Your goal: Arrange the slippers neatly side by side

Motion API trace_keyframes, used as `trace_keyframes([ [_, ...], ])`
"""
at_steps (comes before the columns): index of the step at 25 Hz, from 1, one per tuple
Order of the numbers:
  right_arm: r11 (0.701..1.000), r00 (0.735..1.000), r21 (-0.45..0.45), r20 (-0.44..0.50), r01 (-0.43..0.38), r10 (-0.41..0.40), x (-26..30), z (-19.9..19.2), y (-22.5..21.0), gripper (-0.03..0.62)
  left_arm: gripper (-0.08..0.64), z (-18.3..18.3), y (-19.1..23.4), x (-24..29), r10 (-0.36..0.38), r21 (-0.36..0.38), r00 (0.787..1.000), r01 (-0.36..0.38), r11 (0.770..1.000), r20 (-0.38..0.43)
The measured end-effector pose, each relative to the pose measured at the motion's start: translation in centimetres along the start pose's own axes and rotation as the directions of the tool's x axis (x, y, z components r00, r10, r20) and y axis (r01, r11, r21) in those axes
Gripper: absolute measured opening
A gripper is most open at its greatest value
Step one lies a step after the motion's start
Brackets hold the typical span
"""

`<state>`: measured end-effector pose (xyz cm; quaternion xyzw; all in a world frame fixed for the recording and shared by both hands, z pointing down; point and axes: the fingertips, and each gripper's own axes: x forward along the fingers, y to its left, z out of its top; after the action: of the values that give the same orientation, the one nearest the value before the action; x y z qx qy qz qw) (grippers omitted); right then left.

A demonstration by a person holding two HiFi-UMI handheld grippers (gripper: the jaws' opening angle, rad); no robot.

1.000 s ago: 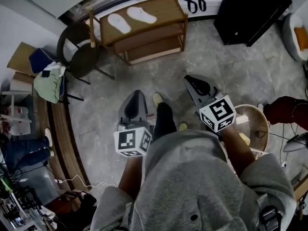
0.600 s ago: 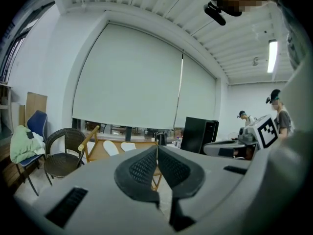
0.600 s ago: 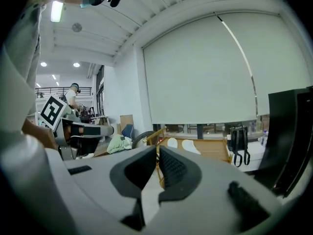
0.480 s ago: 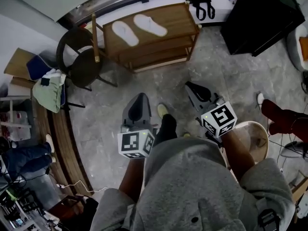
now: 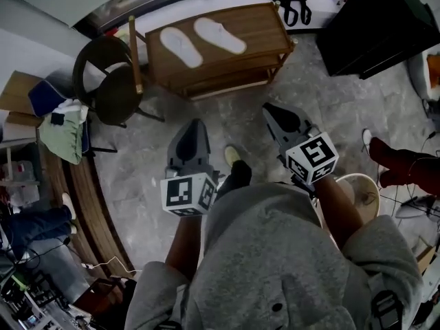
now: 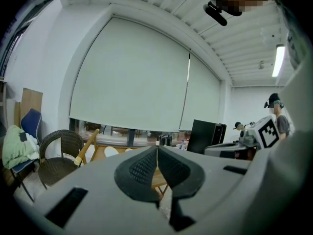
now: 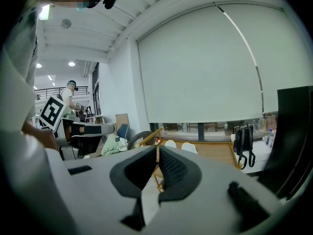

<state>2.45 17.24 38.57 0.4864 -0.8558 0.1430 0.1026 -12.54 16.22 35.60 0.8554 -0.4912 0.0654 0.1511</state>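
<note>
Holding short of the wooden shelf (image 5: 265,26), the left gripper (image 5: 192,126) and right gripper (image 5: 271,111) both have jaws pressed together on nothing. Two white slippers (image 5: 181,47) lie splayed on the shelf's top. They look light and floppy, so pinch a side edge

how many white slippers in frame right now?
2. Both lie on top of the wooden rack: the first slipper nearer the chair, the second slipper beside it, not touching. The lower shelves are partly hidden.
</note>
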Motion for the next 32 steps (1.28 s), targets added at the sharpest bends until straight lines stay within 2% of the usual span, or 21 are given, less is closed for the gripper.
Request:
trace_keyframes([
  [10,1.000,1.000,-0.010,-0.021,0.013,-0.013,5.0,1.4,-1.0,0.035,0.018,0.9,3.9,2.8,-0.012,0.007,1.000,0.012,1.000,-0.015],
  [19,0.999,1.000,-0.033,-0.024,0.009,-0.010,6.4,2.2,-1.8,0.035,0.018,1.3,5.3,3.9,-0.004,0.001,1.000,0.004,1.000,-0.016],
  [24,1.000,1.000,-0.023,-0.022,0.006,-0.006,7.3,2.7,-3.4,0.035,0.018,1.8,5.1,5.2,0.004,0.000,1.000,-0.004,1.000,-0.023],
  [32,1.000,0.999,-0.013,-0.024,-0.027,0.026,12.0,4.1,-7.5,0.035,0.018,2.9,6.7,9.6,0.041,0.011,0.999,-0.041,0.999,-0.036],
])
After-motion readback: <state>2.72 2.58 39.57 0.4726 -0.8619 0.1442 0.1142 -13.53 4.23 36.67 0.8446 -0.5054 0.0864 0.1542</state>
